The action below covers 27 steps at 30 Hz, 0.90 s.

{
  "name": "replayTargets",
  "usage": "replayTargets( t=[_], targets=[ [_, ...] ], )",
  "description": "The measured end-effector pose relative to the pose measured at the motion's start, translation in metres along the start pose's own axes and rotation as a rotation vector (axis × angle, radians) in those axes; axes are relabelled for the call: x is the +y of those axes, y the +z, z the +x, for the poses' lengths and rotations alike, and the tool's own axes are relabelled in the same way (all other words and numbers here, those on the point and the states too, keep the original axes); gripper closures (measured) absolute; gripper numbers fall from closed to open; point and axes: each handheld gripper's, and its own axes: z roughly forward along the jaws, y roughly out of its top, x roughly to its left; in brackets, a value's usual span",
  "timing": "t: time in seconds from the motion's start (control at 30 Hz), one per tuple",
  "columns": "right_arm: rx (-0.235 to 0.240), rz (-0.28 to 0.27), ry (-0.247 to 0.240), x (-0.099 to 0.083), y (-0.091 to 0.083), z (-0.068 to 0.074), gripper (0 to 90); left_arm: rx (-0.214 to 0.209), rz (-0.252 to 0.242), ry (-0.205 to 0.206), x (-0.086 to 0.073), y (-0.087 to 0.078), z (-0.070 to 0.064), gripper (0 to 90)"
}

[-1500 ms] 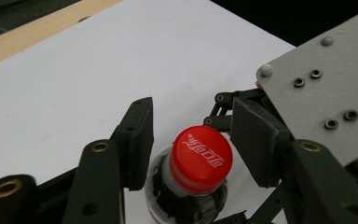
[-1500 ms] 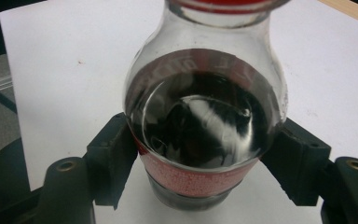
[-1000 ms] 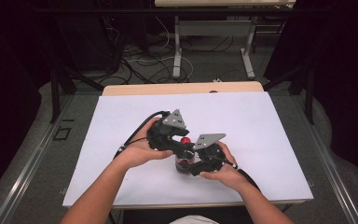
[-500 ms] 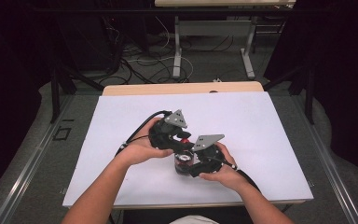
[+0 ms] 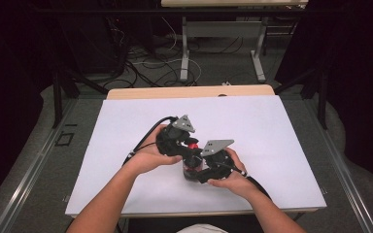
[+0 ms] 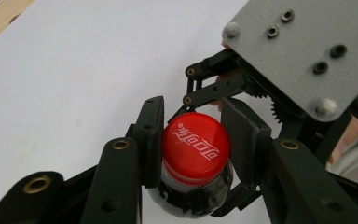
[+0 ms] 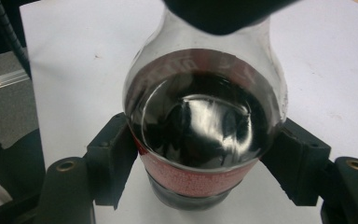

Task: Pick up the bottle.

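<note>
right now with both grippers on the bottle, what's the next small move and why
Probably twist the left gripper to start loosening the red cap. Its jaws sit closed on either side of the cap, while the right gripper clamps the bottle around its body above the red label, holding it upright on the white table, so the bottle looks braced against turning.

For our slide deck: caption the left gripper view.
Left gripper fingers clamp a bottle's red cap; right gripper behind.

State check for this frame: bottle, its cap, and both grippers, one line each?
Bottle: upright on the table, holding dark liquid, gripped at the body.
Red cap: on the bottle neck, clamped between jaws.
Left gripper: shut on the cap.
Right gripper: shut on the bottle body at the red label.
</note>
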Motion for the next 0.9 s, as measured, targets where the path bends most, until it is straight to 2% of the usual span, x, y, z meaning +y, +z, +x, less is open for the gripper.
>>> replayTargets(
  t=[0.03,0.1,0.33,0.47,0.6,0.63,0.73,0.83,0.9],
  targets=[
    [-0.006,0.007,0.006,0.000,-0.001,-0.001,29.7,0.013,-0.011,-0.019,0.000,0.000,-0.001,61.0],
    [-0.020,-0.010,0.013,0.000,-0.001,-0.001,29.7,0.055,-0.036,-0.087,0.000,0.002,-0.005,61.0],
    [-0.040,-0.007,0.021,0.000,-0.003,-0.002,29.7,0.169,-0.061,-0.264,0.001,0.004,-0.013,61.1],
    [-0.040,-0.002,0.024,0.000,-0.003,-0.002,29.7,0.211,-0.069,-0.313,0.003,0.006,-0.018,61.0],
    [-0.052,-0.017,0.020,0.000,-0.003,-0.003,29.7,0.203,-0.075,-0.315,0.003,0.006,-0.019,60.6],
    [-0.051,-0.018,0.020,0.000,-0.003,-0.003,29.7,0.192,-0.068,-0.291,0.003,0.005,-0.017,60.3],
    [-0.046,-0.019,0.027,0.000,-0.003,-0.003,29.8,0.154,-0.092,-0.274,0.003,0.002,-0.013,54.5],
    [-0.032,-0.014,0.027,0.000,-0.005,-0.004,29.8,0.120,-0.100,-0.222,0.004,-0.003,-0.009,47.9],
    [-0.032,-0.026,0.028,0.000,-0.005,-0.005,29.8,0.081,-0.115,-0.193,0.004,-0.007,-0.007,45.6]
  ],
)
